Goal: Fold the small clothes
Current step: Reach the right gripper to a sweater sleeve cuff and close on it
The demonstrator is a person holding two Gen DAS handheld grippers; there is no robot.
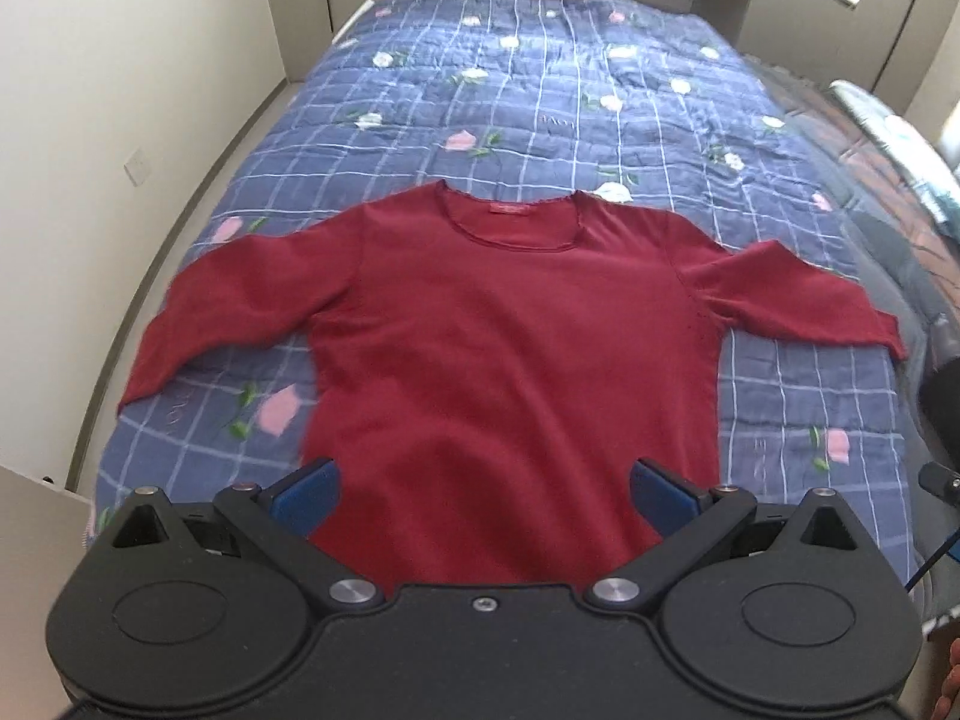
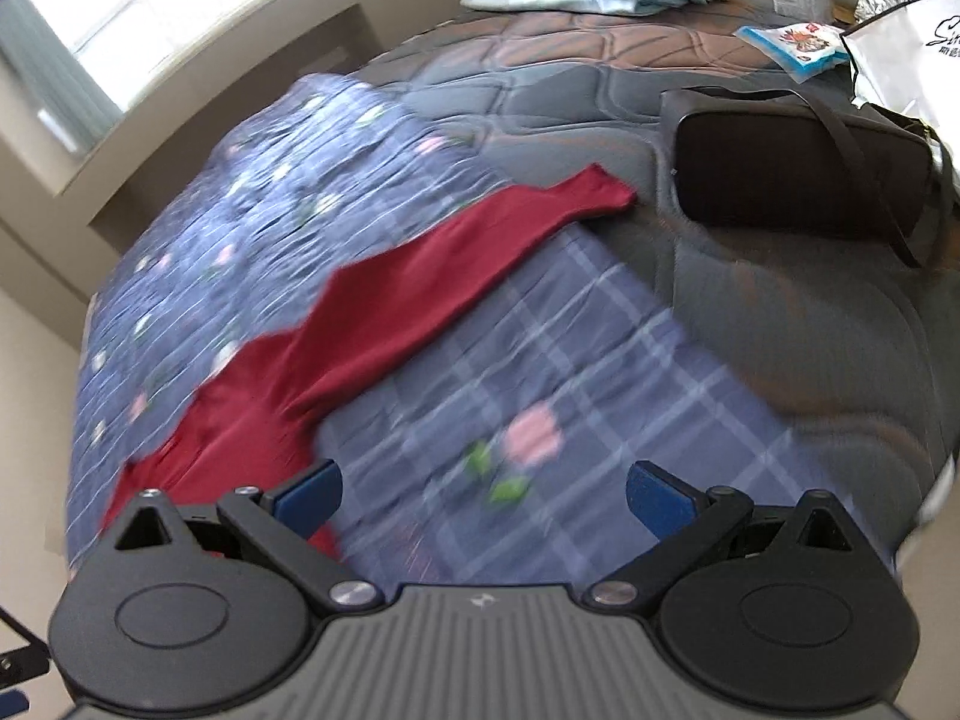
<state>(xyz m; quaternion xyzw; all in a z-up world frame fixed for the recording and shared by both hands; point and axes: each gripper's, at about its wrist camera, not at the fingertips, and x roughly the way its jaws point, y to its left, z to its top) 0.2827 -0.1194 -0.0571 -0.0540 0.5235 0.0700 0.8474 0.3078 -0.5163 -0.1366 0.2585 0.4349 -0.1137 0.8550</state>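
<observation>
Two wide-open grippers, left (image 1: pixel 483 498) and right (image 2: pixel 483 498), hover over a blue checked floral quilt (image 1: pixel 600 108) bearing a flat dark-red long-sleeved top (image 1: pixel 510 324), cream walls (image 1: pixel 120 90) beside the quilt.

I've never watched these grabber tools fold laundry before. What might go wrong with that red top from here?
Both grippers, left and right, are open and hold nothing yet. The red top lies on a soft, wrinkled quilt, so a pinch may catch quilt too. One sleeve ends beside the dark bag and could snag.

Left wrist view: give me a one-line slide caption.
Open left gripper above the hem of a red long-sleeved top spread flat, sleeves out, on a blue floral checked quilt.
</observation>
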